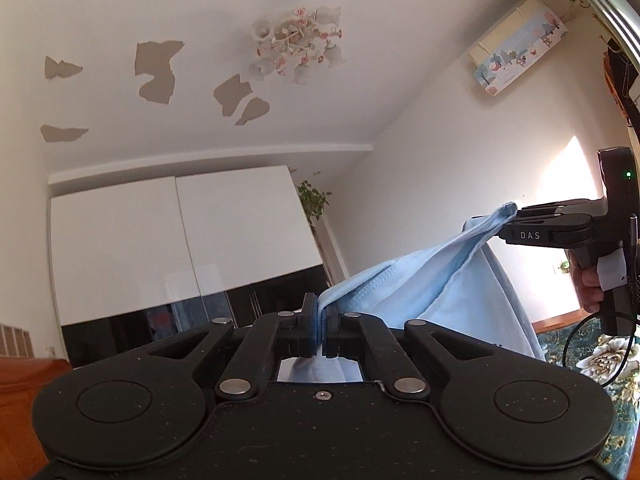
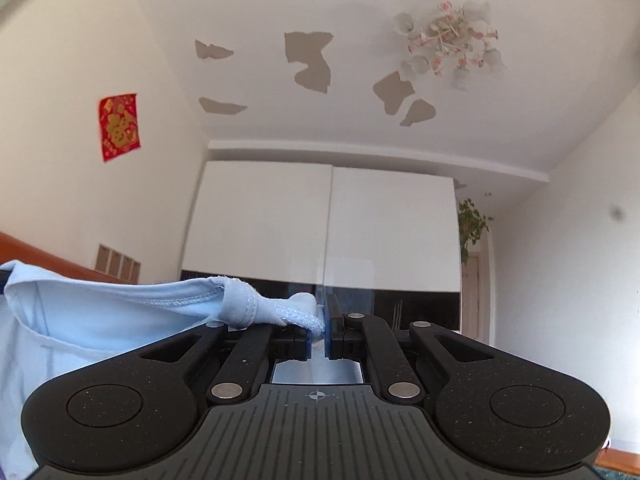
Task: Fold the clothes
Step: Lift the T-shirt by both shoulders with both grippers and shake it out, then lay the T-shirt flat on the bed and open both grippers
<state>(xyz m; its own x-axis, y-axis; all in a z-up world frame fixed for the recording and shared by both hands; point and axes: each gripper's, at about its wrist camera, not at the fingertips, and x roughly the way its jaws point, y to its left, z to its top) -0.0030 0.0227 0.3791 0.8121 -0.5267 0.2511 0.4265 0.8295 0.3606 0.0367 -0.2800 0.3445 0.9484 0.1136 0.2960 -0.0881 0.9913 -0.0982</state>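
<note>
A light blue garment [image 1: 452, 288] hangs in the air, stretched between both grippers. My left gripper [image 1: 320, 320] is shut on one edge of it, cloth pinched between the blue pads. Off to the right in the left wrist view, my right gripper [image 1: 516, 216] clamps the garment's other corner, a hand [image 1: 588, 288] on its handle. In the right wrist view my right gripper [image 2: 319, 324] is shut on a bunched hem of the garment [image 2: 100, 312], which drapes away to the left. Both cameras tilt up toward the ceiling.
A white and black wardrobe [image 1: 180, 248] stands ahead. A floral bedspread [image 1: 600, 364] lies lower right, with an orange wooden frame [image 1: 24, 392] at lower left. A chandelier [image 1: 296, 44] hangs above, an air conditioner [image 1: 520, 48] sits high right, and a plant [image 2: 472, 224] stands beside the wardrobe.
</note>
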